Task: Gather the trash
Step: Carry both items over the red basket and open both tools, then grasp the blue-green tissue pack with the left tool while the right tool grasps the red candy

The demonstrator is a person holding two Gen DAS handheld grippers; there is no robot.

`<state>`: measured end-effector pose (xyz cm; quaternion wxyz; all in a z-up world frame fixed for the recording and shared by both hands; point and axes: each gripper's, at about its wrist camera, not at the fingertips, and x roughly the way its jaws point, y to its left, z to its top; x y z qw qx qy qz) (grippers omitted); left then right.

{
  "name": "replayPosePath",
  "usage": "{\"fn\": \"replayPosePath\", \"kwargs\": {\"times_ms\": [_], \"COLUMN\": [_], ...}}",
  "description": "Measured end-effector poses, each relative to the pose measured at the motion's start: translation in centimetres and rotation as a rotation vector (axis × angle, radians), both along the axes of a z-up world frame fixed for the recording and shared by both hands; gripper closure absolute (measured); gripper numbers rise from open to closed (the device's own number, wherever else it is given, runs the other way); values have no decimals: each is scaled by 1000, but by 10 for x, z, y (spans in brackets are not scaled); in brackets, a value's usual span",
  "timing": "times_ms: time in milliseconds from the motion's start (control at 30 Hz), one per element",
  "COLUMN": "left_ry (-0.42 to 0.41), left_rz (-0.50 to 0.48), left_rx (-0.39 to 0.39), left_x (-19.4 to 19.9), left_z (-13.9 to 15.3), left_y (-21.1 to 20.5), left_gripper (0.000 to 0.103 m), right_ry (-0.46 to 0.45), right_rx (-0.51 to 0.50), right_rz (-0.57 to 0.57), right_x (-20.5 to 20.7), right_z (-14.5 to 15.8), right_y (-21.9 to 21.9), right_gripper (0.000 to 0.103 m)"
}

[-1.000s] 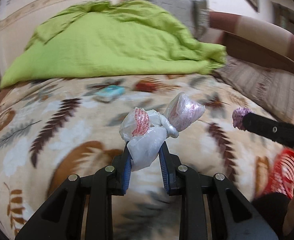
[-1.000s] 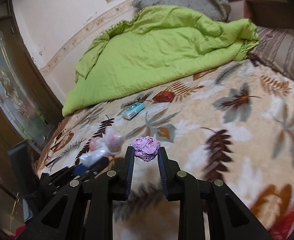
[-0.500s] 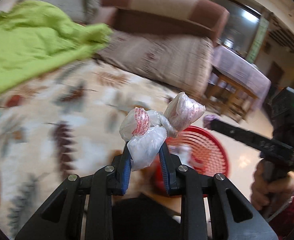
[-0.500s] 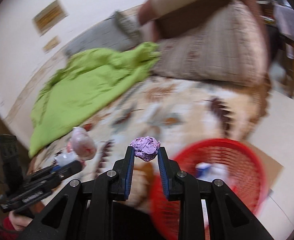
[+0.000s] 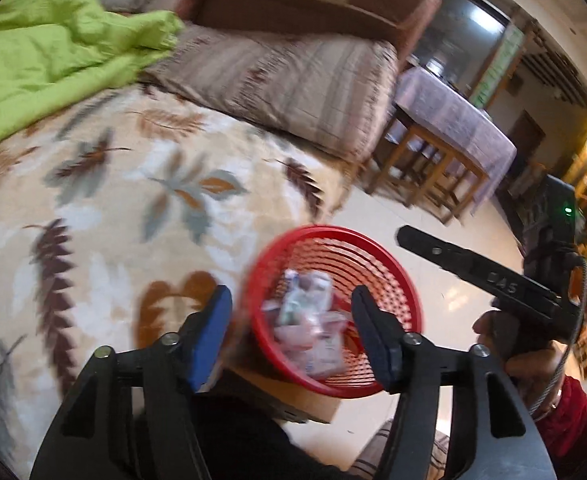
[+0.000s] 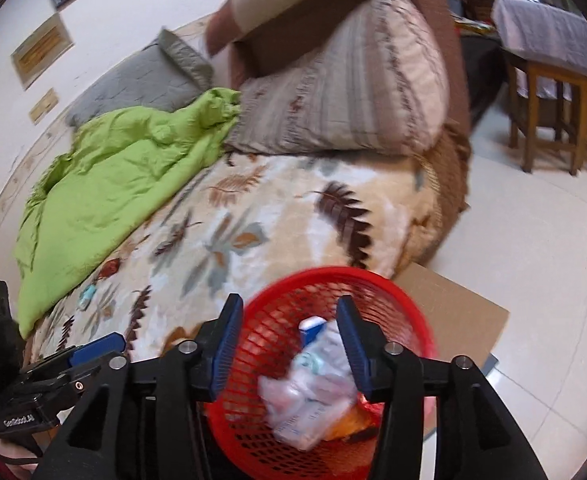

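Right wrist – cardboard (image 6: 459,316) under basket (image 6: 393,280), unseen left.

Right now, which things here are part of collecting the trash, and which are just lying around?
Part of the job:
red basket
trash pile in it
left gripper, open
right gripper, open

Just lying about:
green quilt
striped pillow
grey pillow
leaf-print blanket
wooden table

A bed (image 6: 293,216) with a cream leaf-print blanket carries a rumpled green quilt (image 6: 125,176), a grey pillow (image 6: 141,80) and a striped cushion (image 6: 345,92). Pale floor tiles (image 6: 533,240) meet a wooden table (image 5: 445,128) under a lilac cloth. 3 framed pieces (image 6: 43,50) hang on the cream wall.
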<state>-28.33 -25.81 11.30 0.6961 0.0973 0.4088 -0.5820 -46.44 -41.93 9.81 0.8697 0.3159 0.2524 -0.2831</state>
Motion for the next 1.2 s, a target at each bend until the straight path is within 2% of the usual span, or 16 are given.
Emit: {"fn": "replayPosePath", "kwargs": {"times_ms": [67,167,333,467,700,800,1000,1100,1200], "left_ry": [-33,-72,-87,-127,-117,-118,-138,-201,-197], "left_rz": [65,175,309,419,589,632,654,626,606], "left_rx": [-1,14,35,51,53,77,152,214,276], "left_x": [11,37,74,104,177,216,296,335,374], "left_z": [3,3,-1,-2,5,4,-5,-18,-41], "left_y": [16,49,100,142,207,219,210,191,177], "left_gripper": [37,37,37,37,35,35,33,32,31], "right_ry": [-10,-3,1,19,33,37,52,63,74], "right_rx": [-16,-53,-44,-71,-62,-45,-47,-50,-25], "right_rz": [55,163,348,450,616,667,751,757,756], "right_x": [15,48,101,137,199,226,286,317,352], "right_z": [5,13,14,14,13,13,17,17,11], "right_y": [8,32,73,101,135,141,140,131,118], "right_gripper": [43,43,43,43,43,43,37,37,37]}}
